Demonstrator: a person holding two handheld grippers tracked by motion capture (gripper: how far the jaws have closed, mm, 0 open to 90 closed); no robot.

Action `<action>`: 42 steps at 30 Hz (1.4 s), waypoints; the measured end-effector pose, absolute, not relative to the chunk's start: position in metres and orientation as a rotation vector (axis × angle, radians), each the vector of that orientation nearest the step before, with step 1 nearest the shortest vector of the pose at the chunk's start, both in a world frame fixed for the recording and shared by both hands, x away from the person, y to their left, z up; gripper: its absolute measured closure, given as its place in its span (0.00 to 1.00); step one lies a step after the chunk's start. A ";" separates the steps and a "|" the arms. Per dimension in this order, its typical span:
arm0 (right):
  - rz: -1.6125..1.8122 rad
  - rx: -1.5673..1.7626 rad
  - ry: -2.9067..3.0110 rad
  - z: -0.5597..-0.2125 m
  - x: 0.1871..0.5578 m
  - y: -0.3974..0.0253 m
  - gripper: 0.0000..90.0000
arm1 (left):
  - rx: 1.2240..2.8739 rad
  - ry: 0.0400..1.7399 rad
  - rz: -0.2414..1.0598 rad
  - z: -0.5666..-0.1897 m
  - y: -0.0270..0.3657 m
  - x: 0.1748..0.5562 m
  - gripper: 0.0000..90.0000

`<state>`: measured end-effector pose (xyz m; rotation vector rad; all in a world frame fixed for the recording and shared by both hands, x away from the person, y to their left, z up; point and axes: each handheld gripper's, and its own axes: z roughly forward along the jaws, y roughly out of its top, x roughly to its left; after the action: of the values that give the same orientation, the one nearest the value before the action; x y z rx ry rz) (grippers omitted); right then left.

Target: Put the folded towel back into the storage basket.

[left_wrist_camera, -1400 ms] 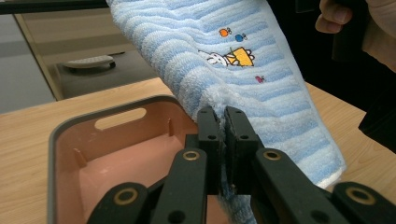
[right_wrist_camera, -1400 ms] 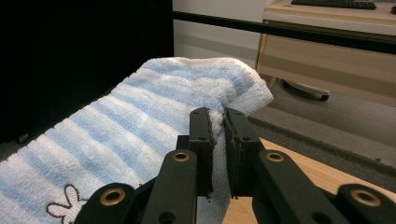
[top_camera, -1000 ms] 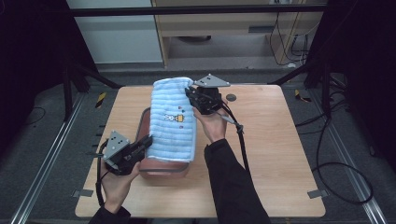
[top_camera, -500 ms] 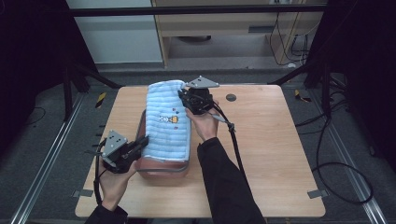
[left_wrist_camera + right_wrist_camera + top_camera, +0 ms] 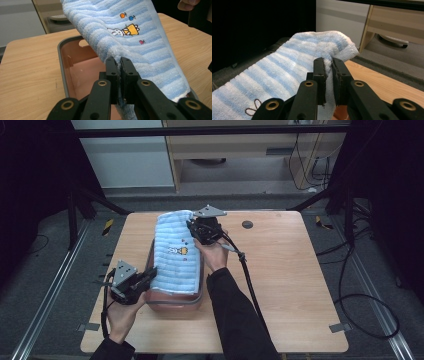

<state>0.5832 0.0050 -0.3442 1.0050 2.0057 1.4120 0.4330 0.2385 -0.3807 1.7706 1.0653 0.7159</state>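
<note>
A blue-and-white striped towel (image 5: 176,255) hung stretched between the two grippers, spread over a pink tub (image 5: 175,301) that sat on the left half of the wooden table (image 5: 290,285). The left gripper (image 5: 118,65) was clenched on the towel's near edge, terry cloth bunched between its black jaws, with the tub's bare pink floor visible just beyond them. The right gripper (image 5: 328,65) pinched the far edge in the same way, its jaws closed on a fold of cloth and raised above the tub's far end. From above, the right gripper (image 5: 204,231) sat higher and farther than the left gripper (image 5: 145,279), so the towel sloped down toward the person, its printed side (a small rabbit and a yellow shape) facing up.

The step in hand looked like carrying the towel, held taut by both ends, either into the tub or over it as a cover; which of the two I could not tell. The next move would call for both hands to lower together, keeping the cloth centred over the rim so no corner dragged across the table, before either grip let go.
</note>
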 end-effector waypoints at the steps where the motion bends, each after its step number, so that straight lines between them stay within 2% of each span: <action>1: 1.412 1.012 2.009 -0.347 0.584 0.006 0.91 | 1.778 1.064 0.719 -0.382 0.239 0.433 0.95; 42: 1.316 1.087 2.127 -0.410 0.590 0.013 0.91 | 1.911 1.174 0.652 -0.427 0.240 0.437 0.95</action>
<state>0.5900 0.0132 -0.4103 1.0873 2.1271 1.3162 0.4373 0.2398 -0.4273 1.9110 1.1742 0.6519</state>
